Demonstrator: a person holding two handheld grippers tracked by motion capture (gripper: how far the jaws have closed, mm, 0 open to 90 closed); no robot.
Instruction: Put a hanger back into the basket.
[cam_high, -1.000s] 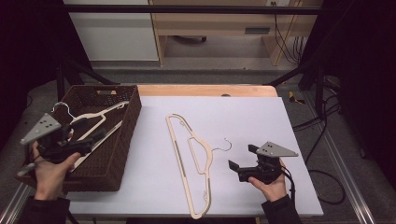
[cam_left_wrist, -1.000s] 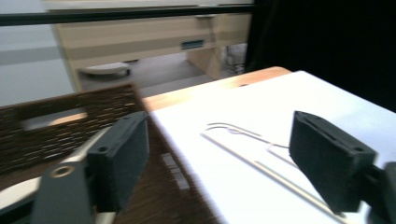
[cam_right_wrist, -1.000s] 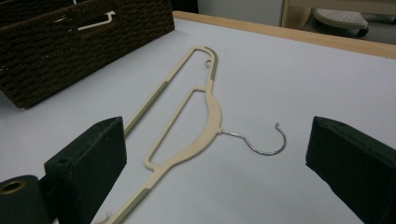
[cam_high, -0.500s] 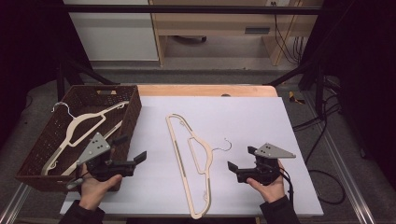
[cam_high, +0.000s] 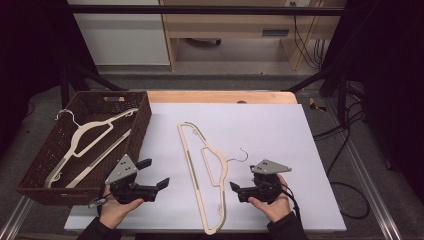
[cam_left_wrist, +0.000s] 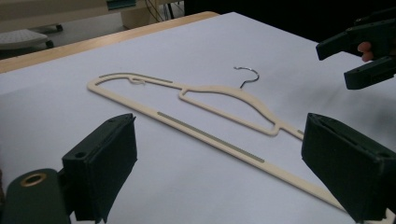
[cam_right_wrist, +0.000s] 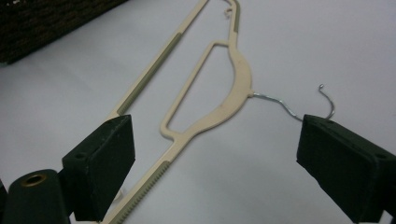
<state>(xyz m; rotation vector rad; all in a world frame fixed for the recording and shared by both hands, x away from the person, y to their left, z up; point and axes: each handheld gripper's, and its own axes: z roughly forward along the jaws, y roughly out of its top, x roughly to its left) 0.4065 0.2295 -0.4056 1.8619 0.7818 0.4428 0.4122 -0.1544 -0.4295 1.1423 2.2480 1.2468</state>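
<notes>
Cream hanger (cam_high: 202, 175): flat on white table (cam_high: 280, 130), mid-near, hook pointing right.
Left tool (cam_high: 152, 175): jaws apart, just opened wider, nothing between, left of hanger.
Right tool (cam_high: 235, 189): jaws apart, just narrowing, empty, beside hook.
Wicker basket (cam_high: 35, 185): far left, holds another hanger (cam_high: 80, 137).

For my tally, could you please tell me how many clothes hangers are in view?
2: one hanger on the table between the two claws, and one hanger in the basket at the left. Nothing seems hidden beneath it.
</notes>
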